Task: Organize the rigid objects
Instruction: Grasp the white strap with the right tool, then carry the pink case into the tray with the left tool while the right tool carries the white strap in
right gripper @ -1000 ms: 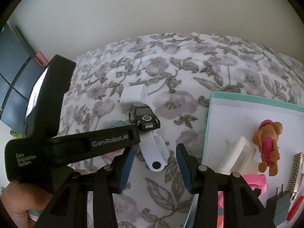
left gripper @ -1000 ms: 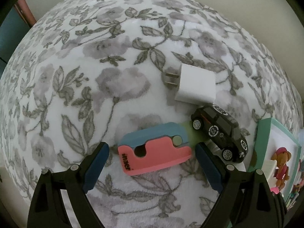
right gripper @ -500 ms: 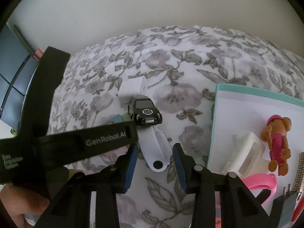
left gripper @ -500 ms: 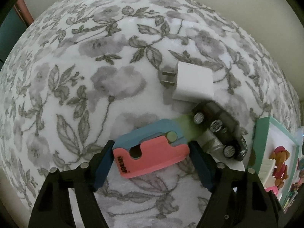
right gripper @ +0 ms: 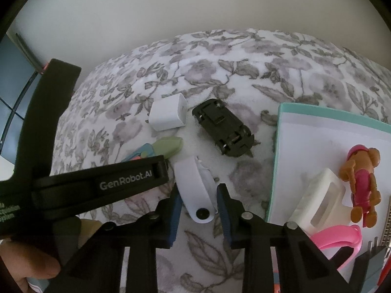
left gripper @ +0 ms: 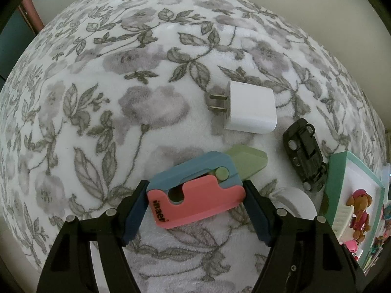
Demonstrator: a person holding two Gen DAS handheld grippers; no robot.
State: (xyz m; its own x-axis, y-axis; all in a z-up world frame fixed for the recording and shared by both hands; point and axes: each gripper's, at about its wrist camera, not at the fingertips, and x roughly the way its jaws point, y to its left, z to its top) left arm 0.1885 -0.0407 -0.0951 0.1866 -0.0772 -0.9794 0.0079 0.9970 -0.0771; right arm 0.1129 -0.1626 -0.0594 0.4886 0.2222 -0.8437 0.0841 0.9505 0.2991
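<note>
Your left tongs (left gripper: pixel 195 206) clamp the pink-and-blue cutter (left gripper: pixel 195 195) on the floral blanket (left gripper: pixel 110 97). Your right tongs (right gripper: pixel 199 206) have just been closing, pads at the white strap (right gripper: pixel 195 185). Toy car (right gripper: pixel 223 131) lies overturned beside the white charger (right gripper: pixel 167 114), near the tray (right gripper: pixel 277 158)

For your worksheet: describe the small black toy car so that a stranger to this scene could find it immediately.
Start at the flowered blanket and find the teal-rimmed tray. Just beside the tray's rim lies the toy car, next to the white charger. It alone is black, flipped over, wheels up.
</note>
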